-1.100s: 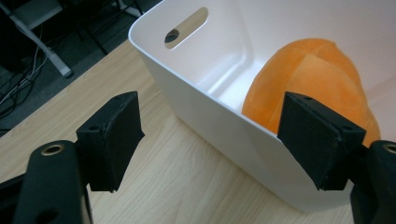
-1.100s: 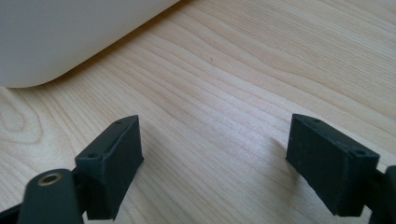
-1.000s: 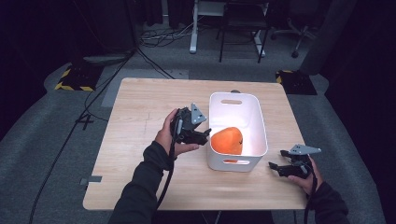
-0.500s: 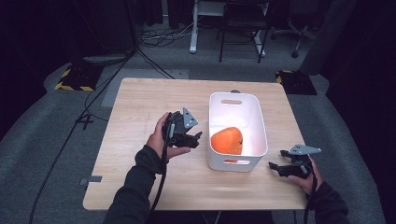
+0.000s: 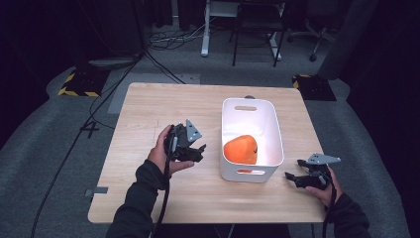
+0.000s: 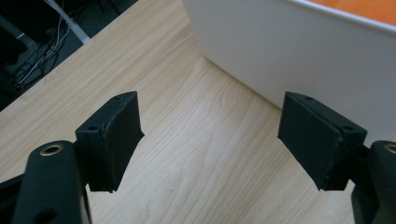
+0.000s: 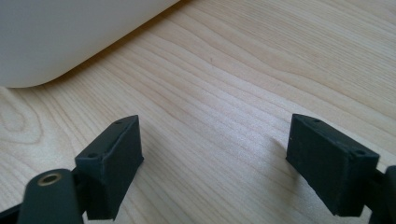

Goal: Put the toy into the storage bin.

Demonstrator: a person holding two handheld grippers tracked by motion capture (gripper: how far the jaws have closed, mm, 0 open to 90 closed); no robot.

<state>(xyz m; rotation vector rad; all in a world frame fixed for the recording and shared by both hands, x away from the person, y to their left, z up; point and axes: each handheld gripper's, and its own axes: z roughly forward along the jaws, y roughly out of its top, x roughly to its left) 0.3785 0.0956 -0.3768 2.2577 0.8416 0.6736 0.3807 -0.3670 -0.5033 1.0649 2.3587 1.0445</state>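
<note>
1. On the bench, a white bin stands right of centre w/ an orange object inside.
2. Left gripper sits just beside the bin's left wall, fingers wide apart, nothing between them.
3. Right gripper rests near the bin's front-right corner, fingers spread, empty.

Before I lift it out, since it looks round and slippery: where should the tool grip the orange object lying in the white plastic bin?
Probably from above, across the rounded orange object's middle: the white plastic bin's walls block every side approach.
</note>
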